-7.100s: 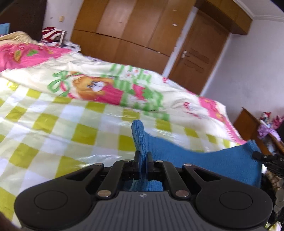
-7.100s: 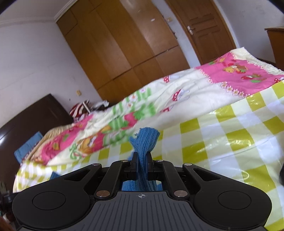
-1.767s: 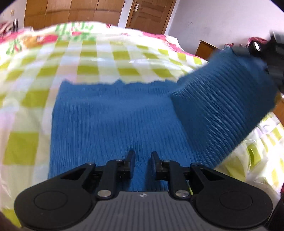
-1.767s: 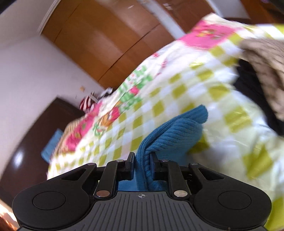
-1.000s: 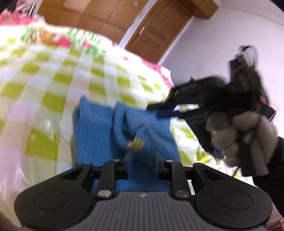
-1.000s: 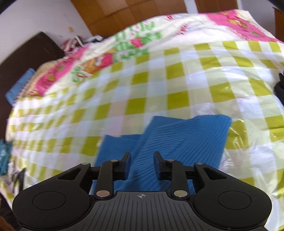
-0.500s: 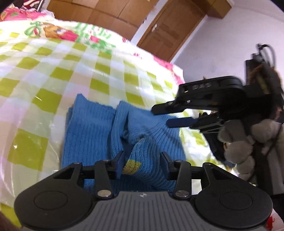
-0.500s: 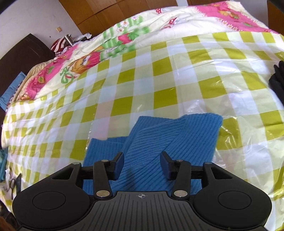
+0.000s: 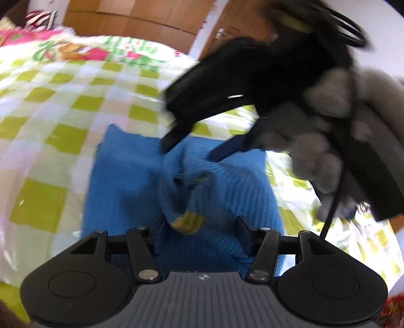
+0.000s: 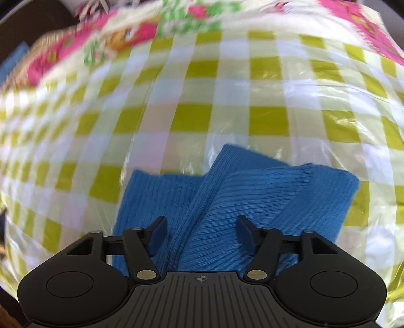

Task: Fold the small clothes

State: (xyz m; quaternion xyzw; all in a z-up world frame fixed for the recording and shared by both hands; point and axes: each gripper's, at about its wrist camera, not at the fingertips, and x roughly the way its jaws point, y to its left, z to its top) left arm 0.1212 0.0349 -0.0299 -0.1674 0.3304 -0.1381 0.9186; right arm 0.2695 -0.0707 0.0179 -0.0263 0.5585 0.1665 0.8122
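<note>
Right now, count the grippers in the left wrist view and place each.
2. The left gripper at bottom, open over the blue garment; the right gripper, blurred, open, upper right.

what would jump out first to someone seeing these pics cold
The bright blue sweater, loosely folded in overlapping layers on the yellow-green checked bed cover, lies just ahead of both cameras. In the left view, the right tongs hang open over the sweater's middle, blurred, and the left tongs sit open at its near edge.

Checked bedsheet (image 10: 227, 83), floral quilt (image 9: 83, 48), wardrobe (image 9: 131, 17)
</note>
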